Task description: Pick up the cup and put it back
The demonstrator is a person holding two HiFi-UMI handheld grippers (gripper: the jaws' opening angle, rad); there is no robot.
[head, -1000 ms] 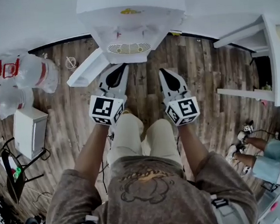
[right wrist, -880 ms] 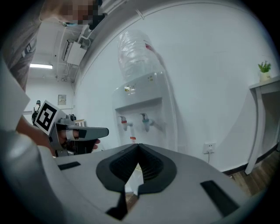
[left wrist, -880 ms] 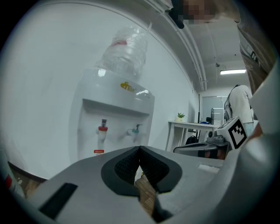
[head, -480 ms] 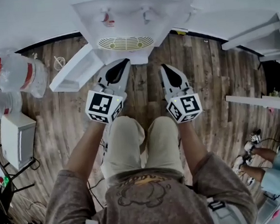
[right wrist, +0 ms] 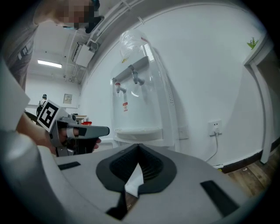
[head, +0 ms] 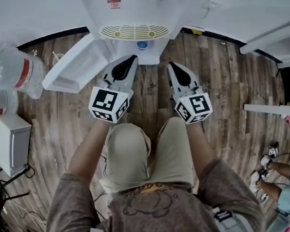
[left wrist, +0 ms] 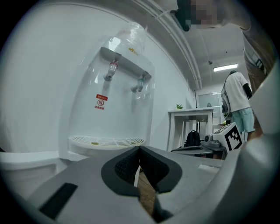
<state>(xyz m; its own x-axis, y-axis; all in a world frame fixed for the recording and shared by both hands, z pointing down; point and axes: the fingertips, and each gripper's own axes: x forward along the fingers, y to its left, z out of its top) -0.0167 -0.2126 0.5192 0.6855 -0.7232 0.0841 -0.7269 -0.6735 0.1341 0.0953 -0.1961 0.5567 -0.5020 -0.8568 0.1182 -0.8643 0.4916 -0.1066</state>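
Observation:
A white water dispenser (head: 133, 10) stands against the wall ahead, with its drip tray (head: 135, 32) facing me. Just below the tray, a small round blue-rimmed thing (head: 142, 45) shows; it may be the cup. The dispenser's lower door (head: 75, 68) hangs open to the left. My left gripper (head: 129, 60) points at the dispenser's base beside that door, shut and empty. My right gripper (head: 173, 66) is level with it on the right, also shut and empty. In the left gripper view the jaws (left wrist: 139, 151) meet below the drip tray (left wrist: 107, 141). The right gripper (right wrist: 139, 148) faces the dispenser (right wrist: 135, 105) too.
Large water bottles (head: 15, 74) and a white box (head: 11, 142) stand on the wooden floor at left. A white table (head: 280, 108) stands at right, with a seated person (head: 288, 191) behind. Another person (left wrist: 238, 100) stands by a table (left wrist: 190, 113). A wall socket (right wrist: 215, 127) sits right of the dispenser.
Both grippers have sunk lower in front of the dispenser. The drip tray, open door and blue-rimmed thing now show more fully. Both jaws stayed shut.

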